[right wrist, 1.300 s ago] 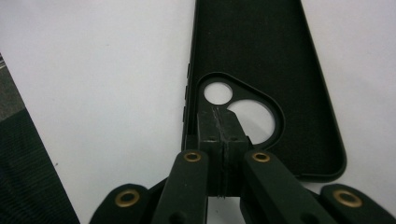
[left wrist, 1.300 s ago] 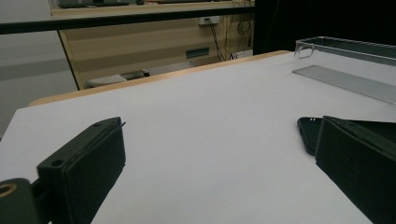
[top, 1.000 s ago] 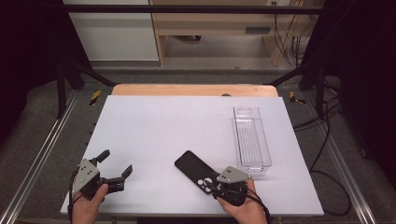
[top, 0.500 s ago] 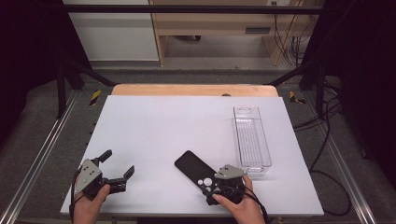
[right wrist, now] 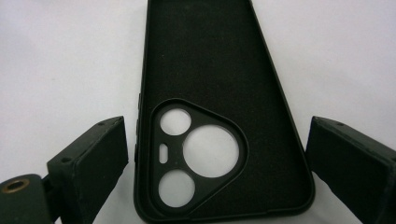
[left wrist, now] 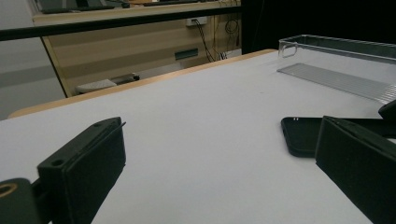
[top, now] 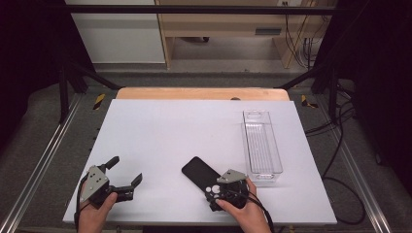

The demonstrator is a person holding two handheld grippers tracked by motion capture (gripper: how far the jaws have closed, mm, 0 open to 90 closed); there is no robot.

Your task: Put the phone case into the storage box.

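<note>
White table: right gripper jaws newly spread

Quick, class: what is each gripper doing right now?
Left gripper: open, holding nothing.
Right gripper: just opened, fingers astride the black phone case, not gripping.

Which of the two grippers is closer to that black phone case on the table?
The right. The right gripper sits over the camera-cutout end of the black phone case, its open fingers either side without touching it. The left gripper hovers open well off to the case's left.
</note>
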